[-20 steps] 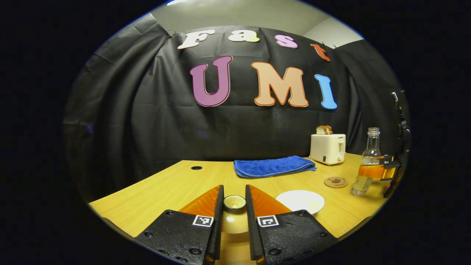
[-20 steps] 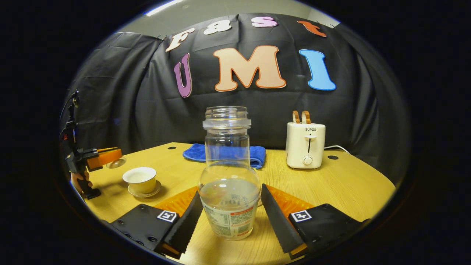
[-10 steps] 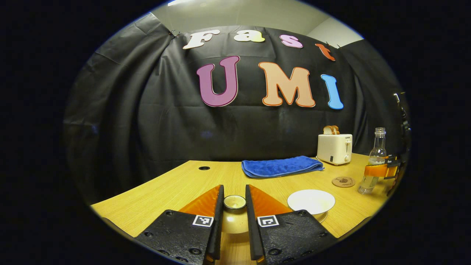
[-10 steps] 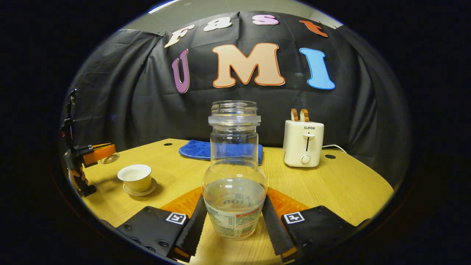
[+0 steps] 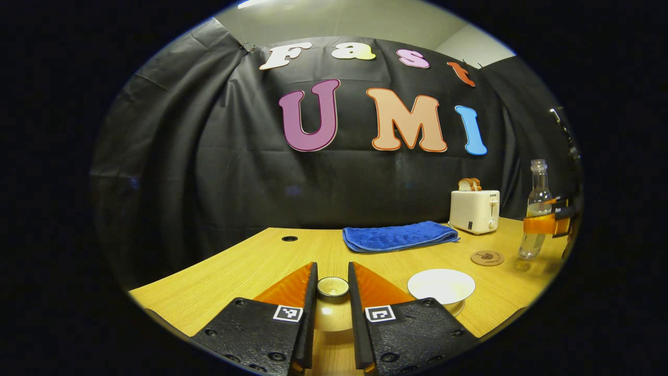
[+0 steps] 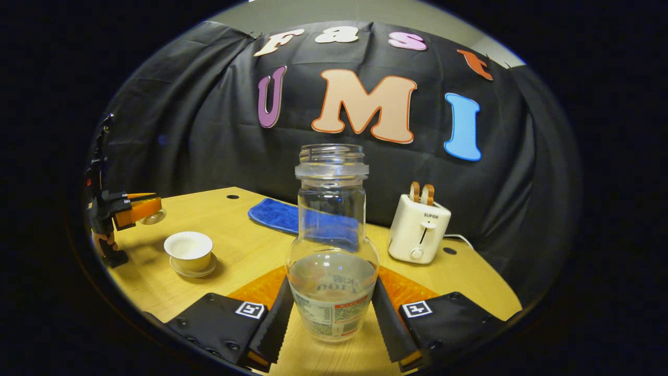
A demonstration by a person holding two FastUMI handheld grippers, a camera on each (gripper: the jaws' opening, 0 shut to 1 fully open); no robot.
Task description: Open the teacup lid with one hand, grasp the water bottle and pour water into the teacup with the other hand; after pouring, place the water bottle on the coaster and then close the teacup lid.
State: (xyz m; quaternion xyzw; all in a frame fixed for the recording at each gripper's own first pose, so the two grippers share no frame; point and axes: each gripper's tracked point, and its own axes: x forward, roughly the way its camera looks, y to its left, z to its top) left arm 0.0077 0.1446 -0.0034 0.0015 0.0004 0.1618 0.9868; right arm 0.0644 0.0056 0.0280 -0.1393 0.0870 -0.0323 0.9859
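Table (image 6: 459, 271) carries toaster (image 6: 417, 230) and cloth (image 6: 276, 215) toward its far edge. Right gripper (image 6: 330, 313) jaws clamp bottle (image 6: 332, 245), lifted off table. Left gripper (image 5: 332, 308) jaws pinch lid (image 5: 332, 287). Open cup (image 6: 189, 250) near left edge: carry bottle upright, tip slowly over cup.

Blue towel (image 5: 399, 236), cream toaster (image 5: 474, 211), white teacup (image 6: 188, 250), wood-grain yellow table (image 5: 250, 266).

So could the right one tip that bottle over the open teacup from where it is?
Probably yes. The right gripper has its jaws shut on the water bottle, lifted off the table. The teacup stands uncovered; the left gripper holds the lid aside, leaving bare table between.
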